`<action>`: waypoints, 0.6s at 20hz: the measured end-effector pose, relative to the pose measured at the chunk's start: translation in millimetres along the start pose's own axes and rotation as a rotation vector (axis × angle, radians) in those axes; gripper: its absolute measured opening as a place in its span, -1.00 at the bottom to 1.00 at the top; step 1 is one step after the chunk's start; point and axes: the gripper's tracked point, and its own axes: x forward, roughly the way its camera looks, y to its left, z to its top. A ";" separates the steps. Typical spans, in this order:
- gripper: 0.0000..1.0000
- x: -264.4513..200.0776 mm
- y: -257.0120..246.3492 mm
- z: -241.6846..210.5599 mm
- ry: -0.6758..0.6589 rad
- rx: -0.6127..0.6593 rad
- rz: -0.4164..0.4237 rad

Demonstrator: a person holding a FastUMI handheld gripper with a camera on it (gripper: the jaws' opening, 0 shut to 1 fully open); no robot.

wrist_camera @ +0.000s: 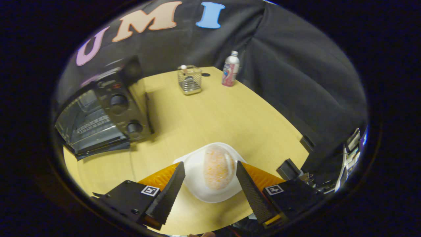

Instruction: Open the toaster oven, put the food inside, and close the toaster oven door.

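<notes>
table (210, 112): light wood, holds everything.
toaster oven (98, 115): far left, door looks already dropped open, rack visible inside.
plate (197, 184): white, near edge of table, between the fingers.
food (218, 168): round orange-speckled bun on plate, right of oven, well apart from it.
gripper (210, 168): fingers spread wide either side of bun, holding nothing.
wire basket (189, 79): far, centre.
bottle (231, 69): far, right of basket.
step: likely grabbing the food; next needs closing on bun, then carrying left into oven.
</notes>
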 end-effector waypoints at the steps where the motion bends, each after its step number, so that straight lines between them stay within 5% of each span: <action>1: 1.00 6.7 -3.5 -2.0 0.016 0.012 0.000; 12: 1.00 52.2 6.7 -29.7 0.142 0.075 0.059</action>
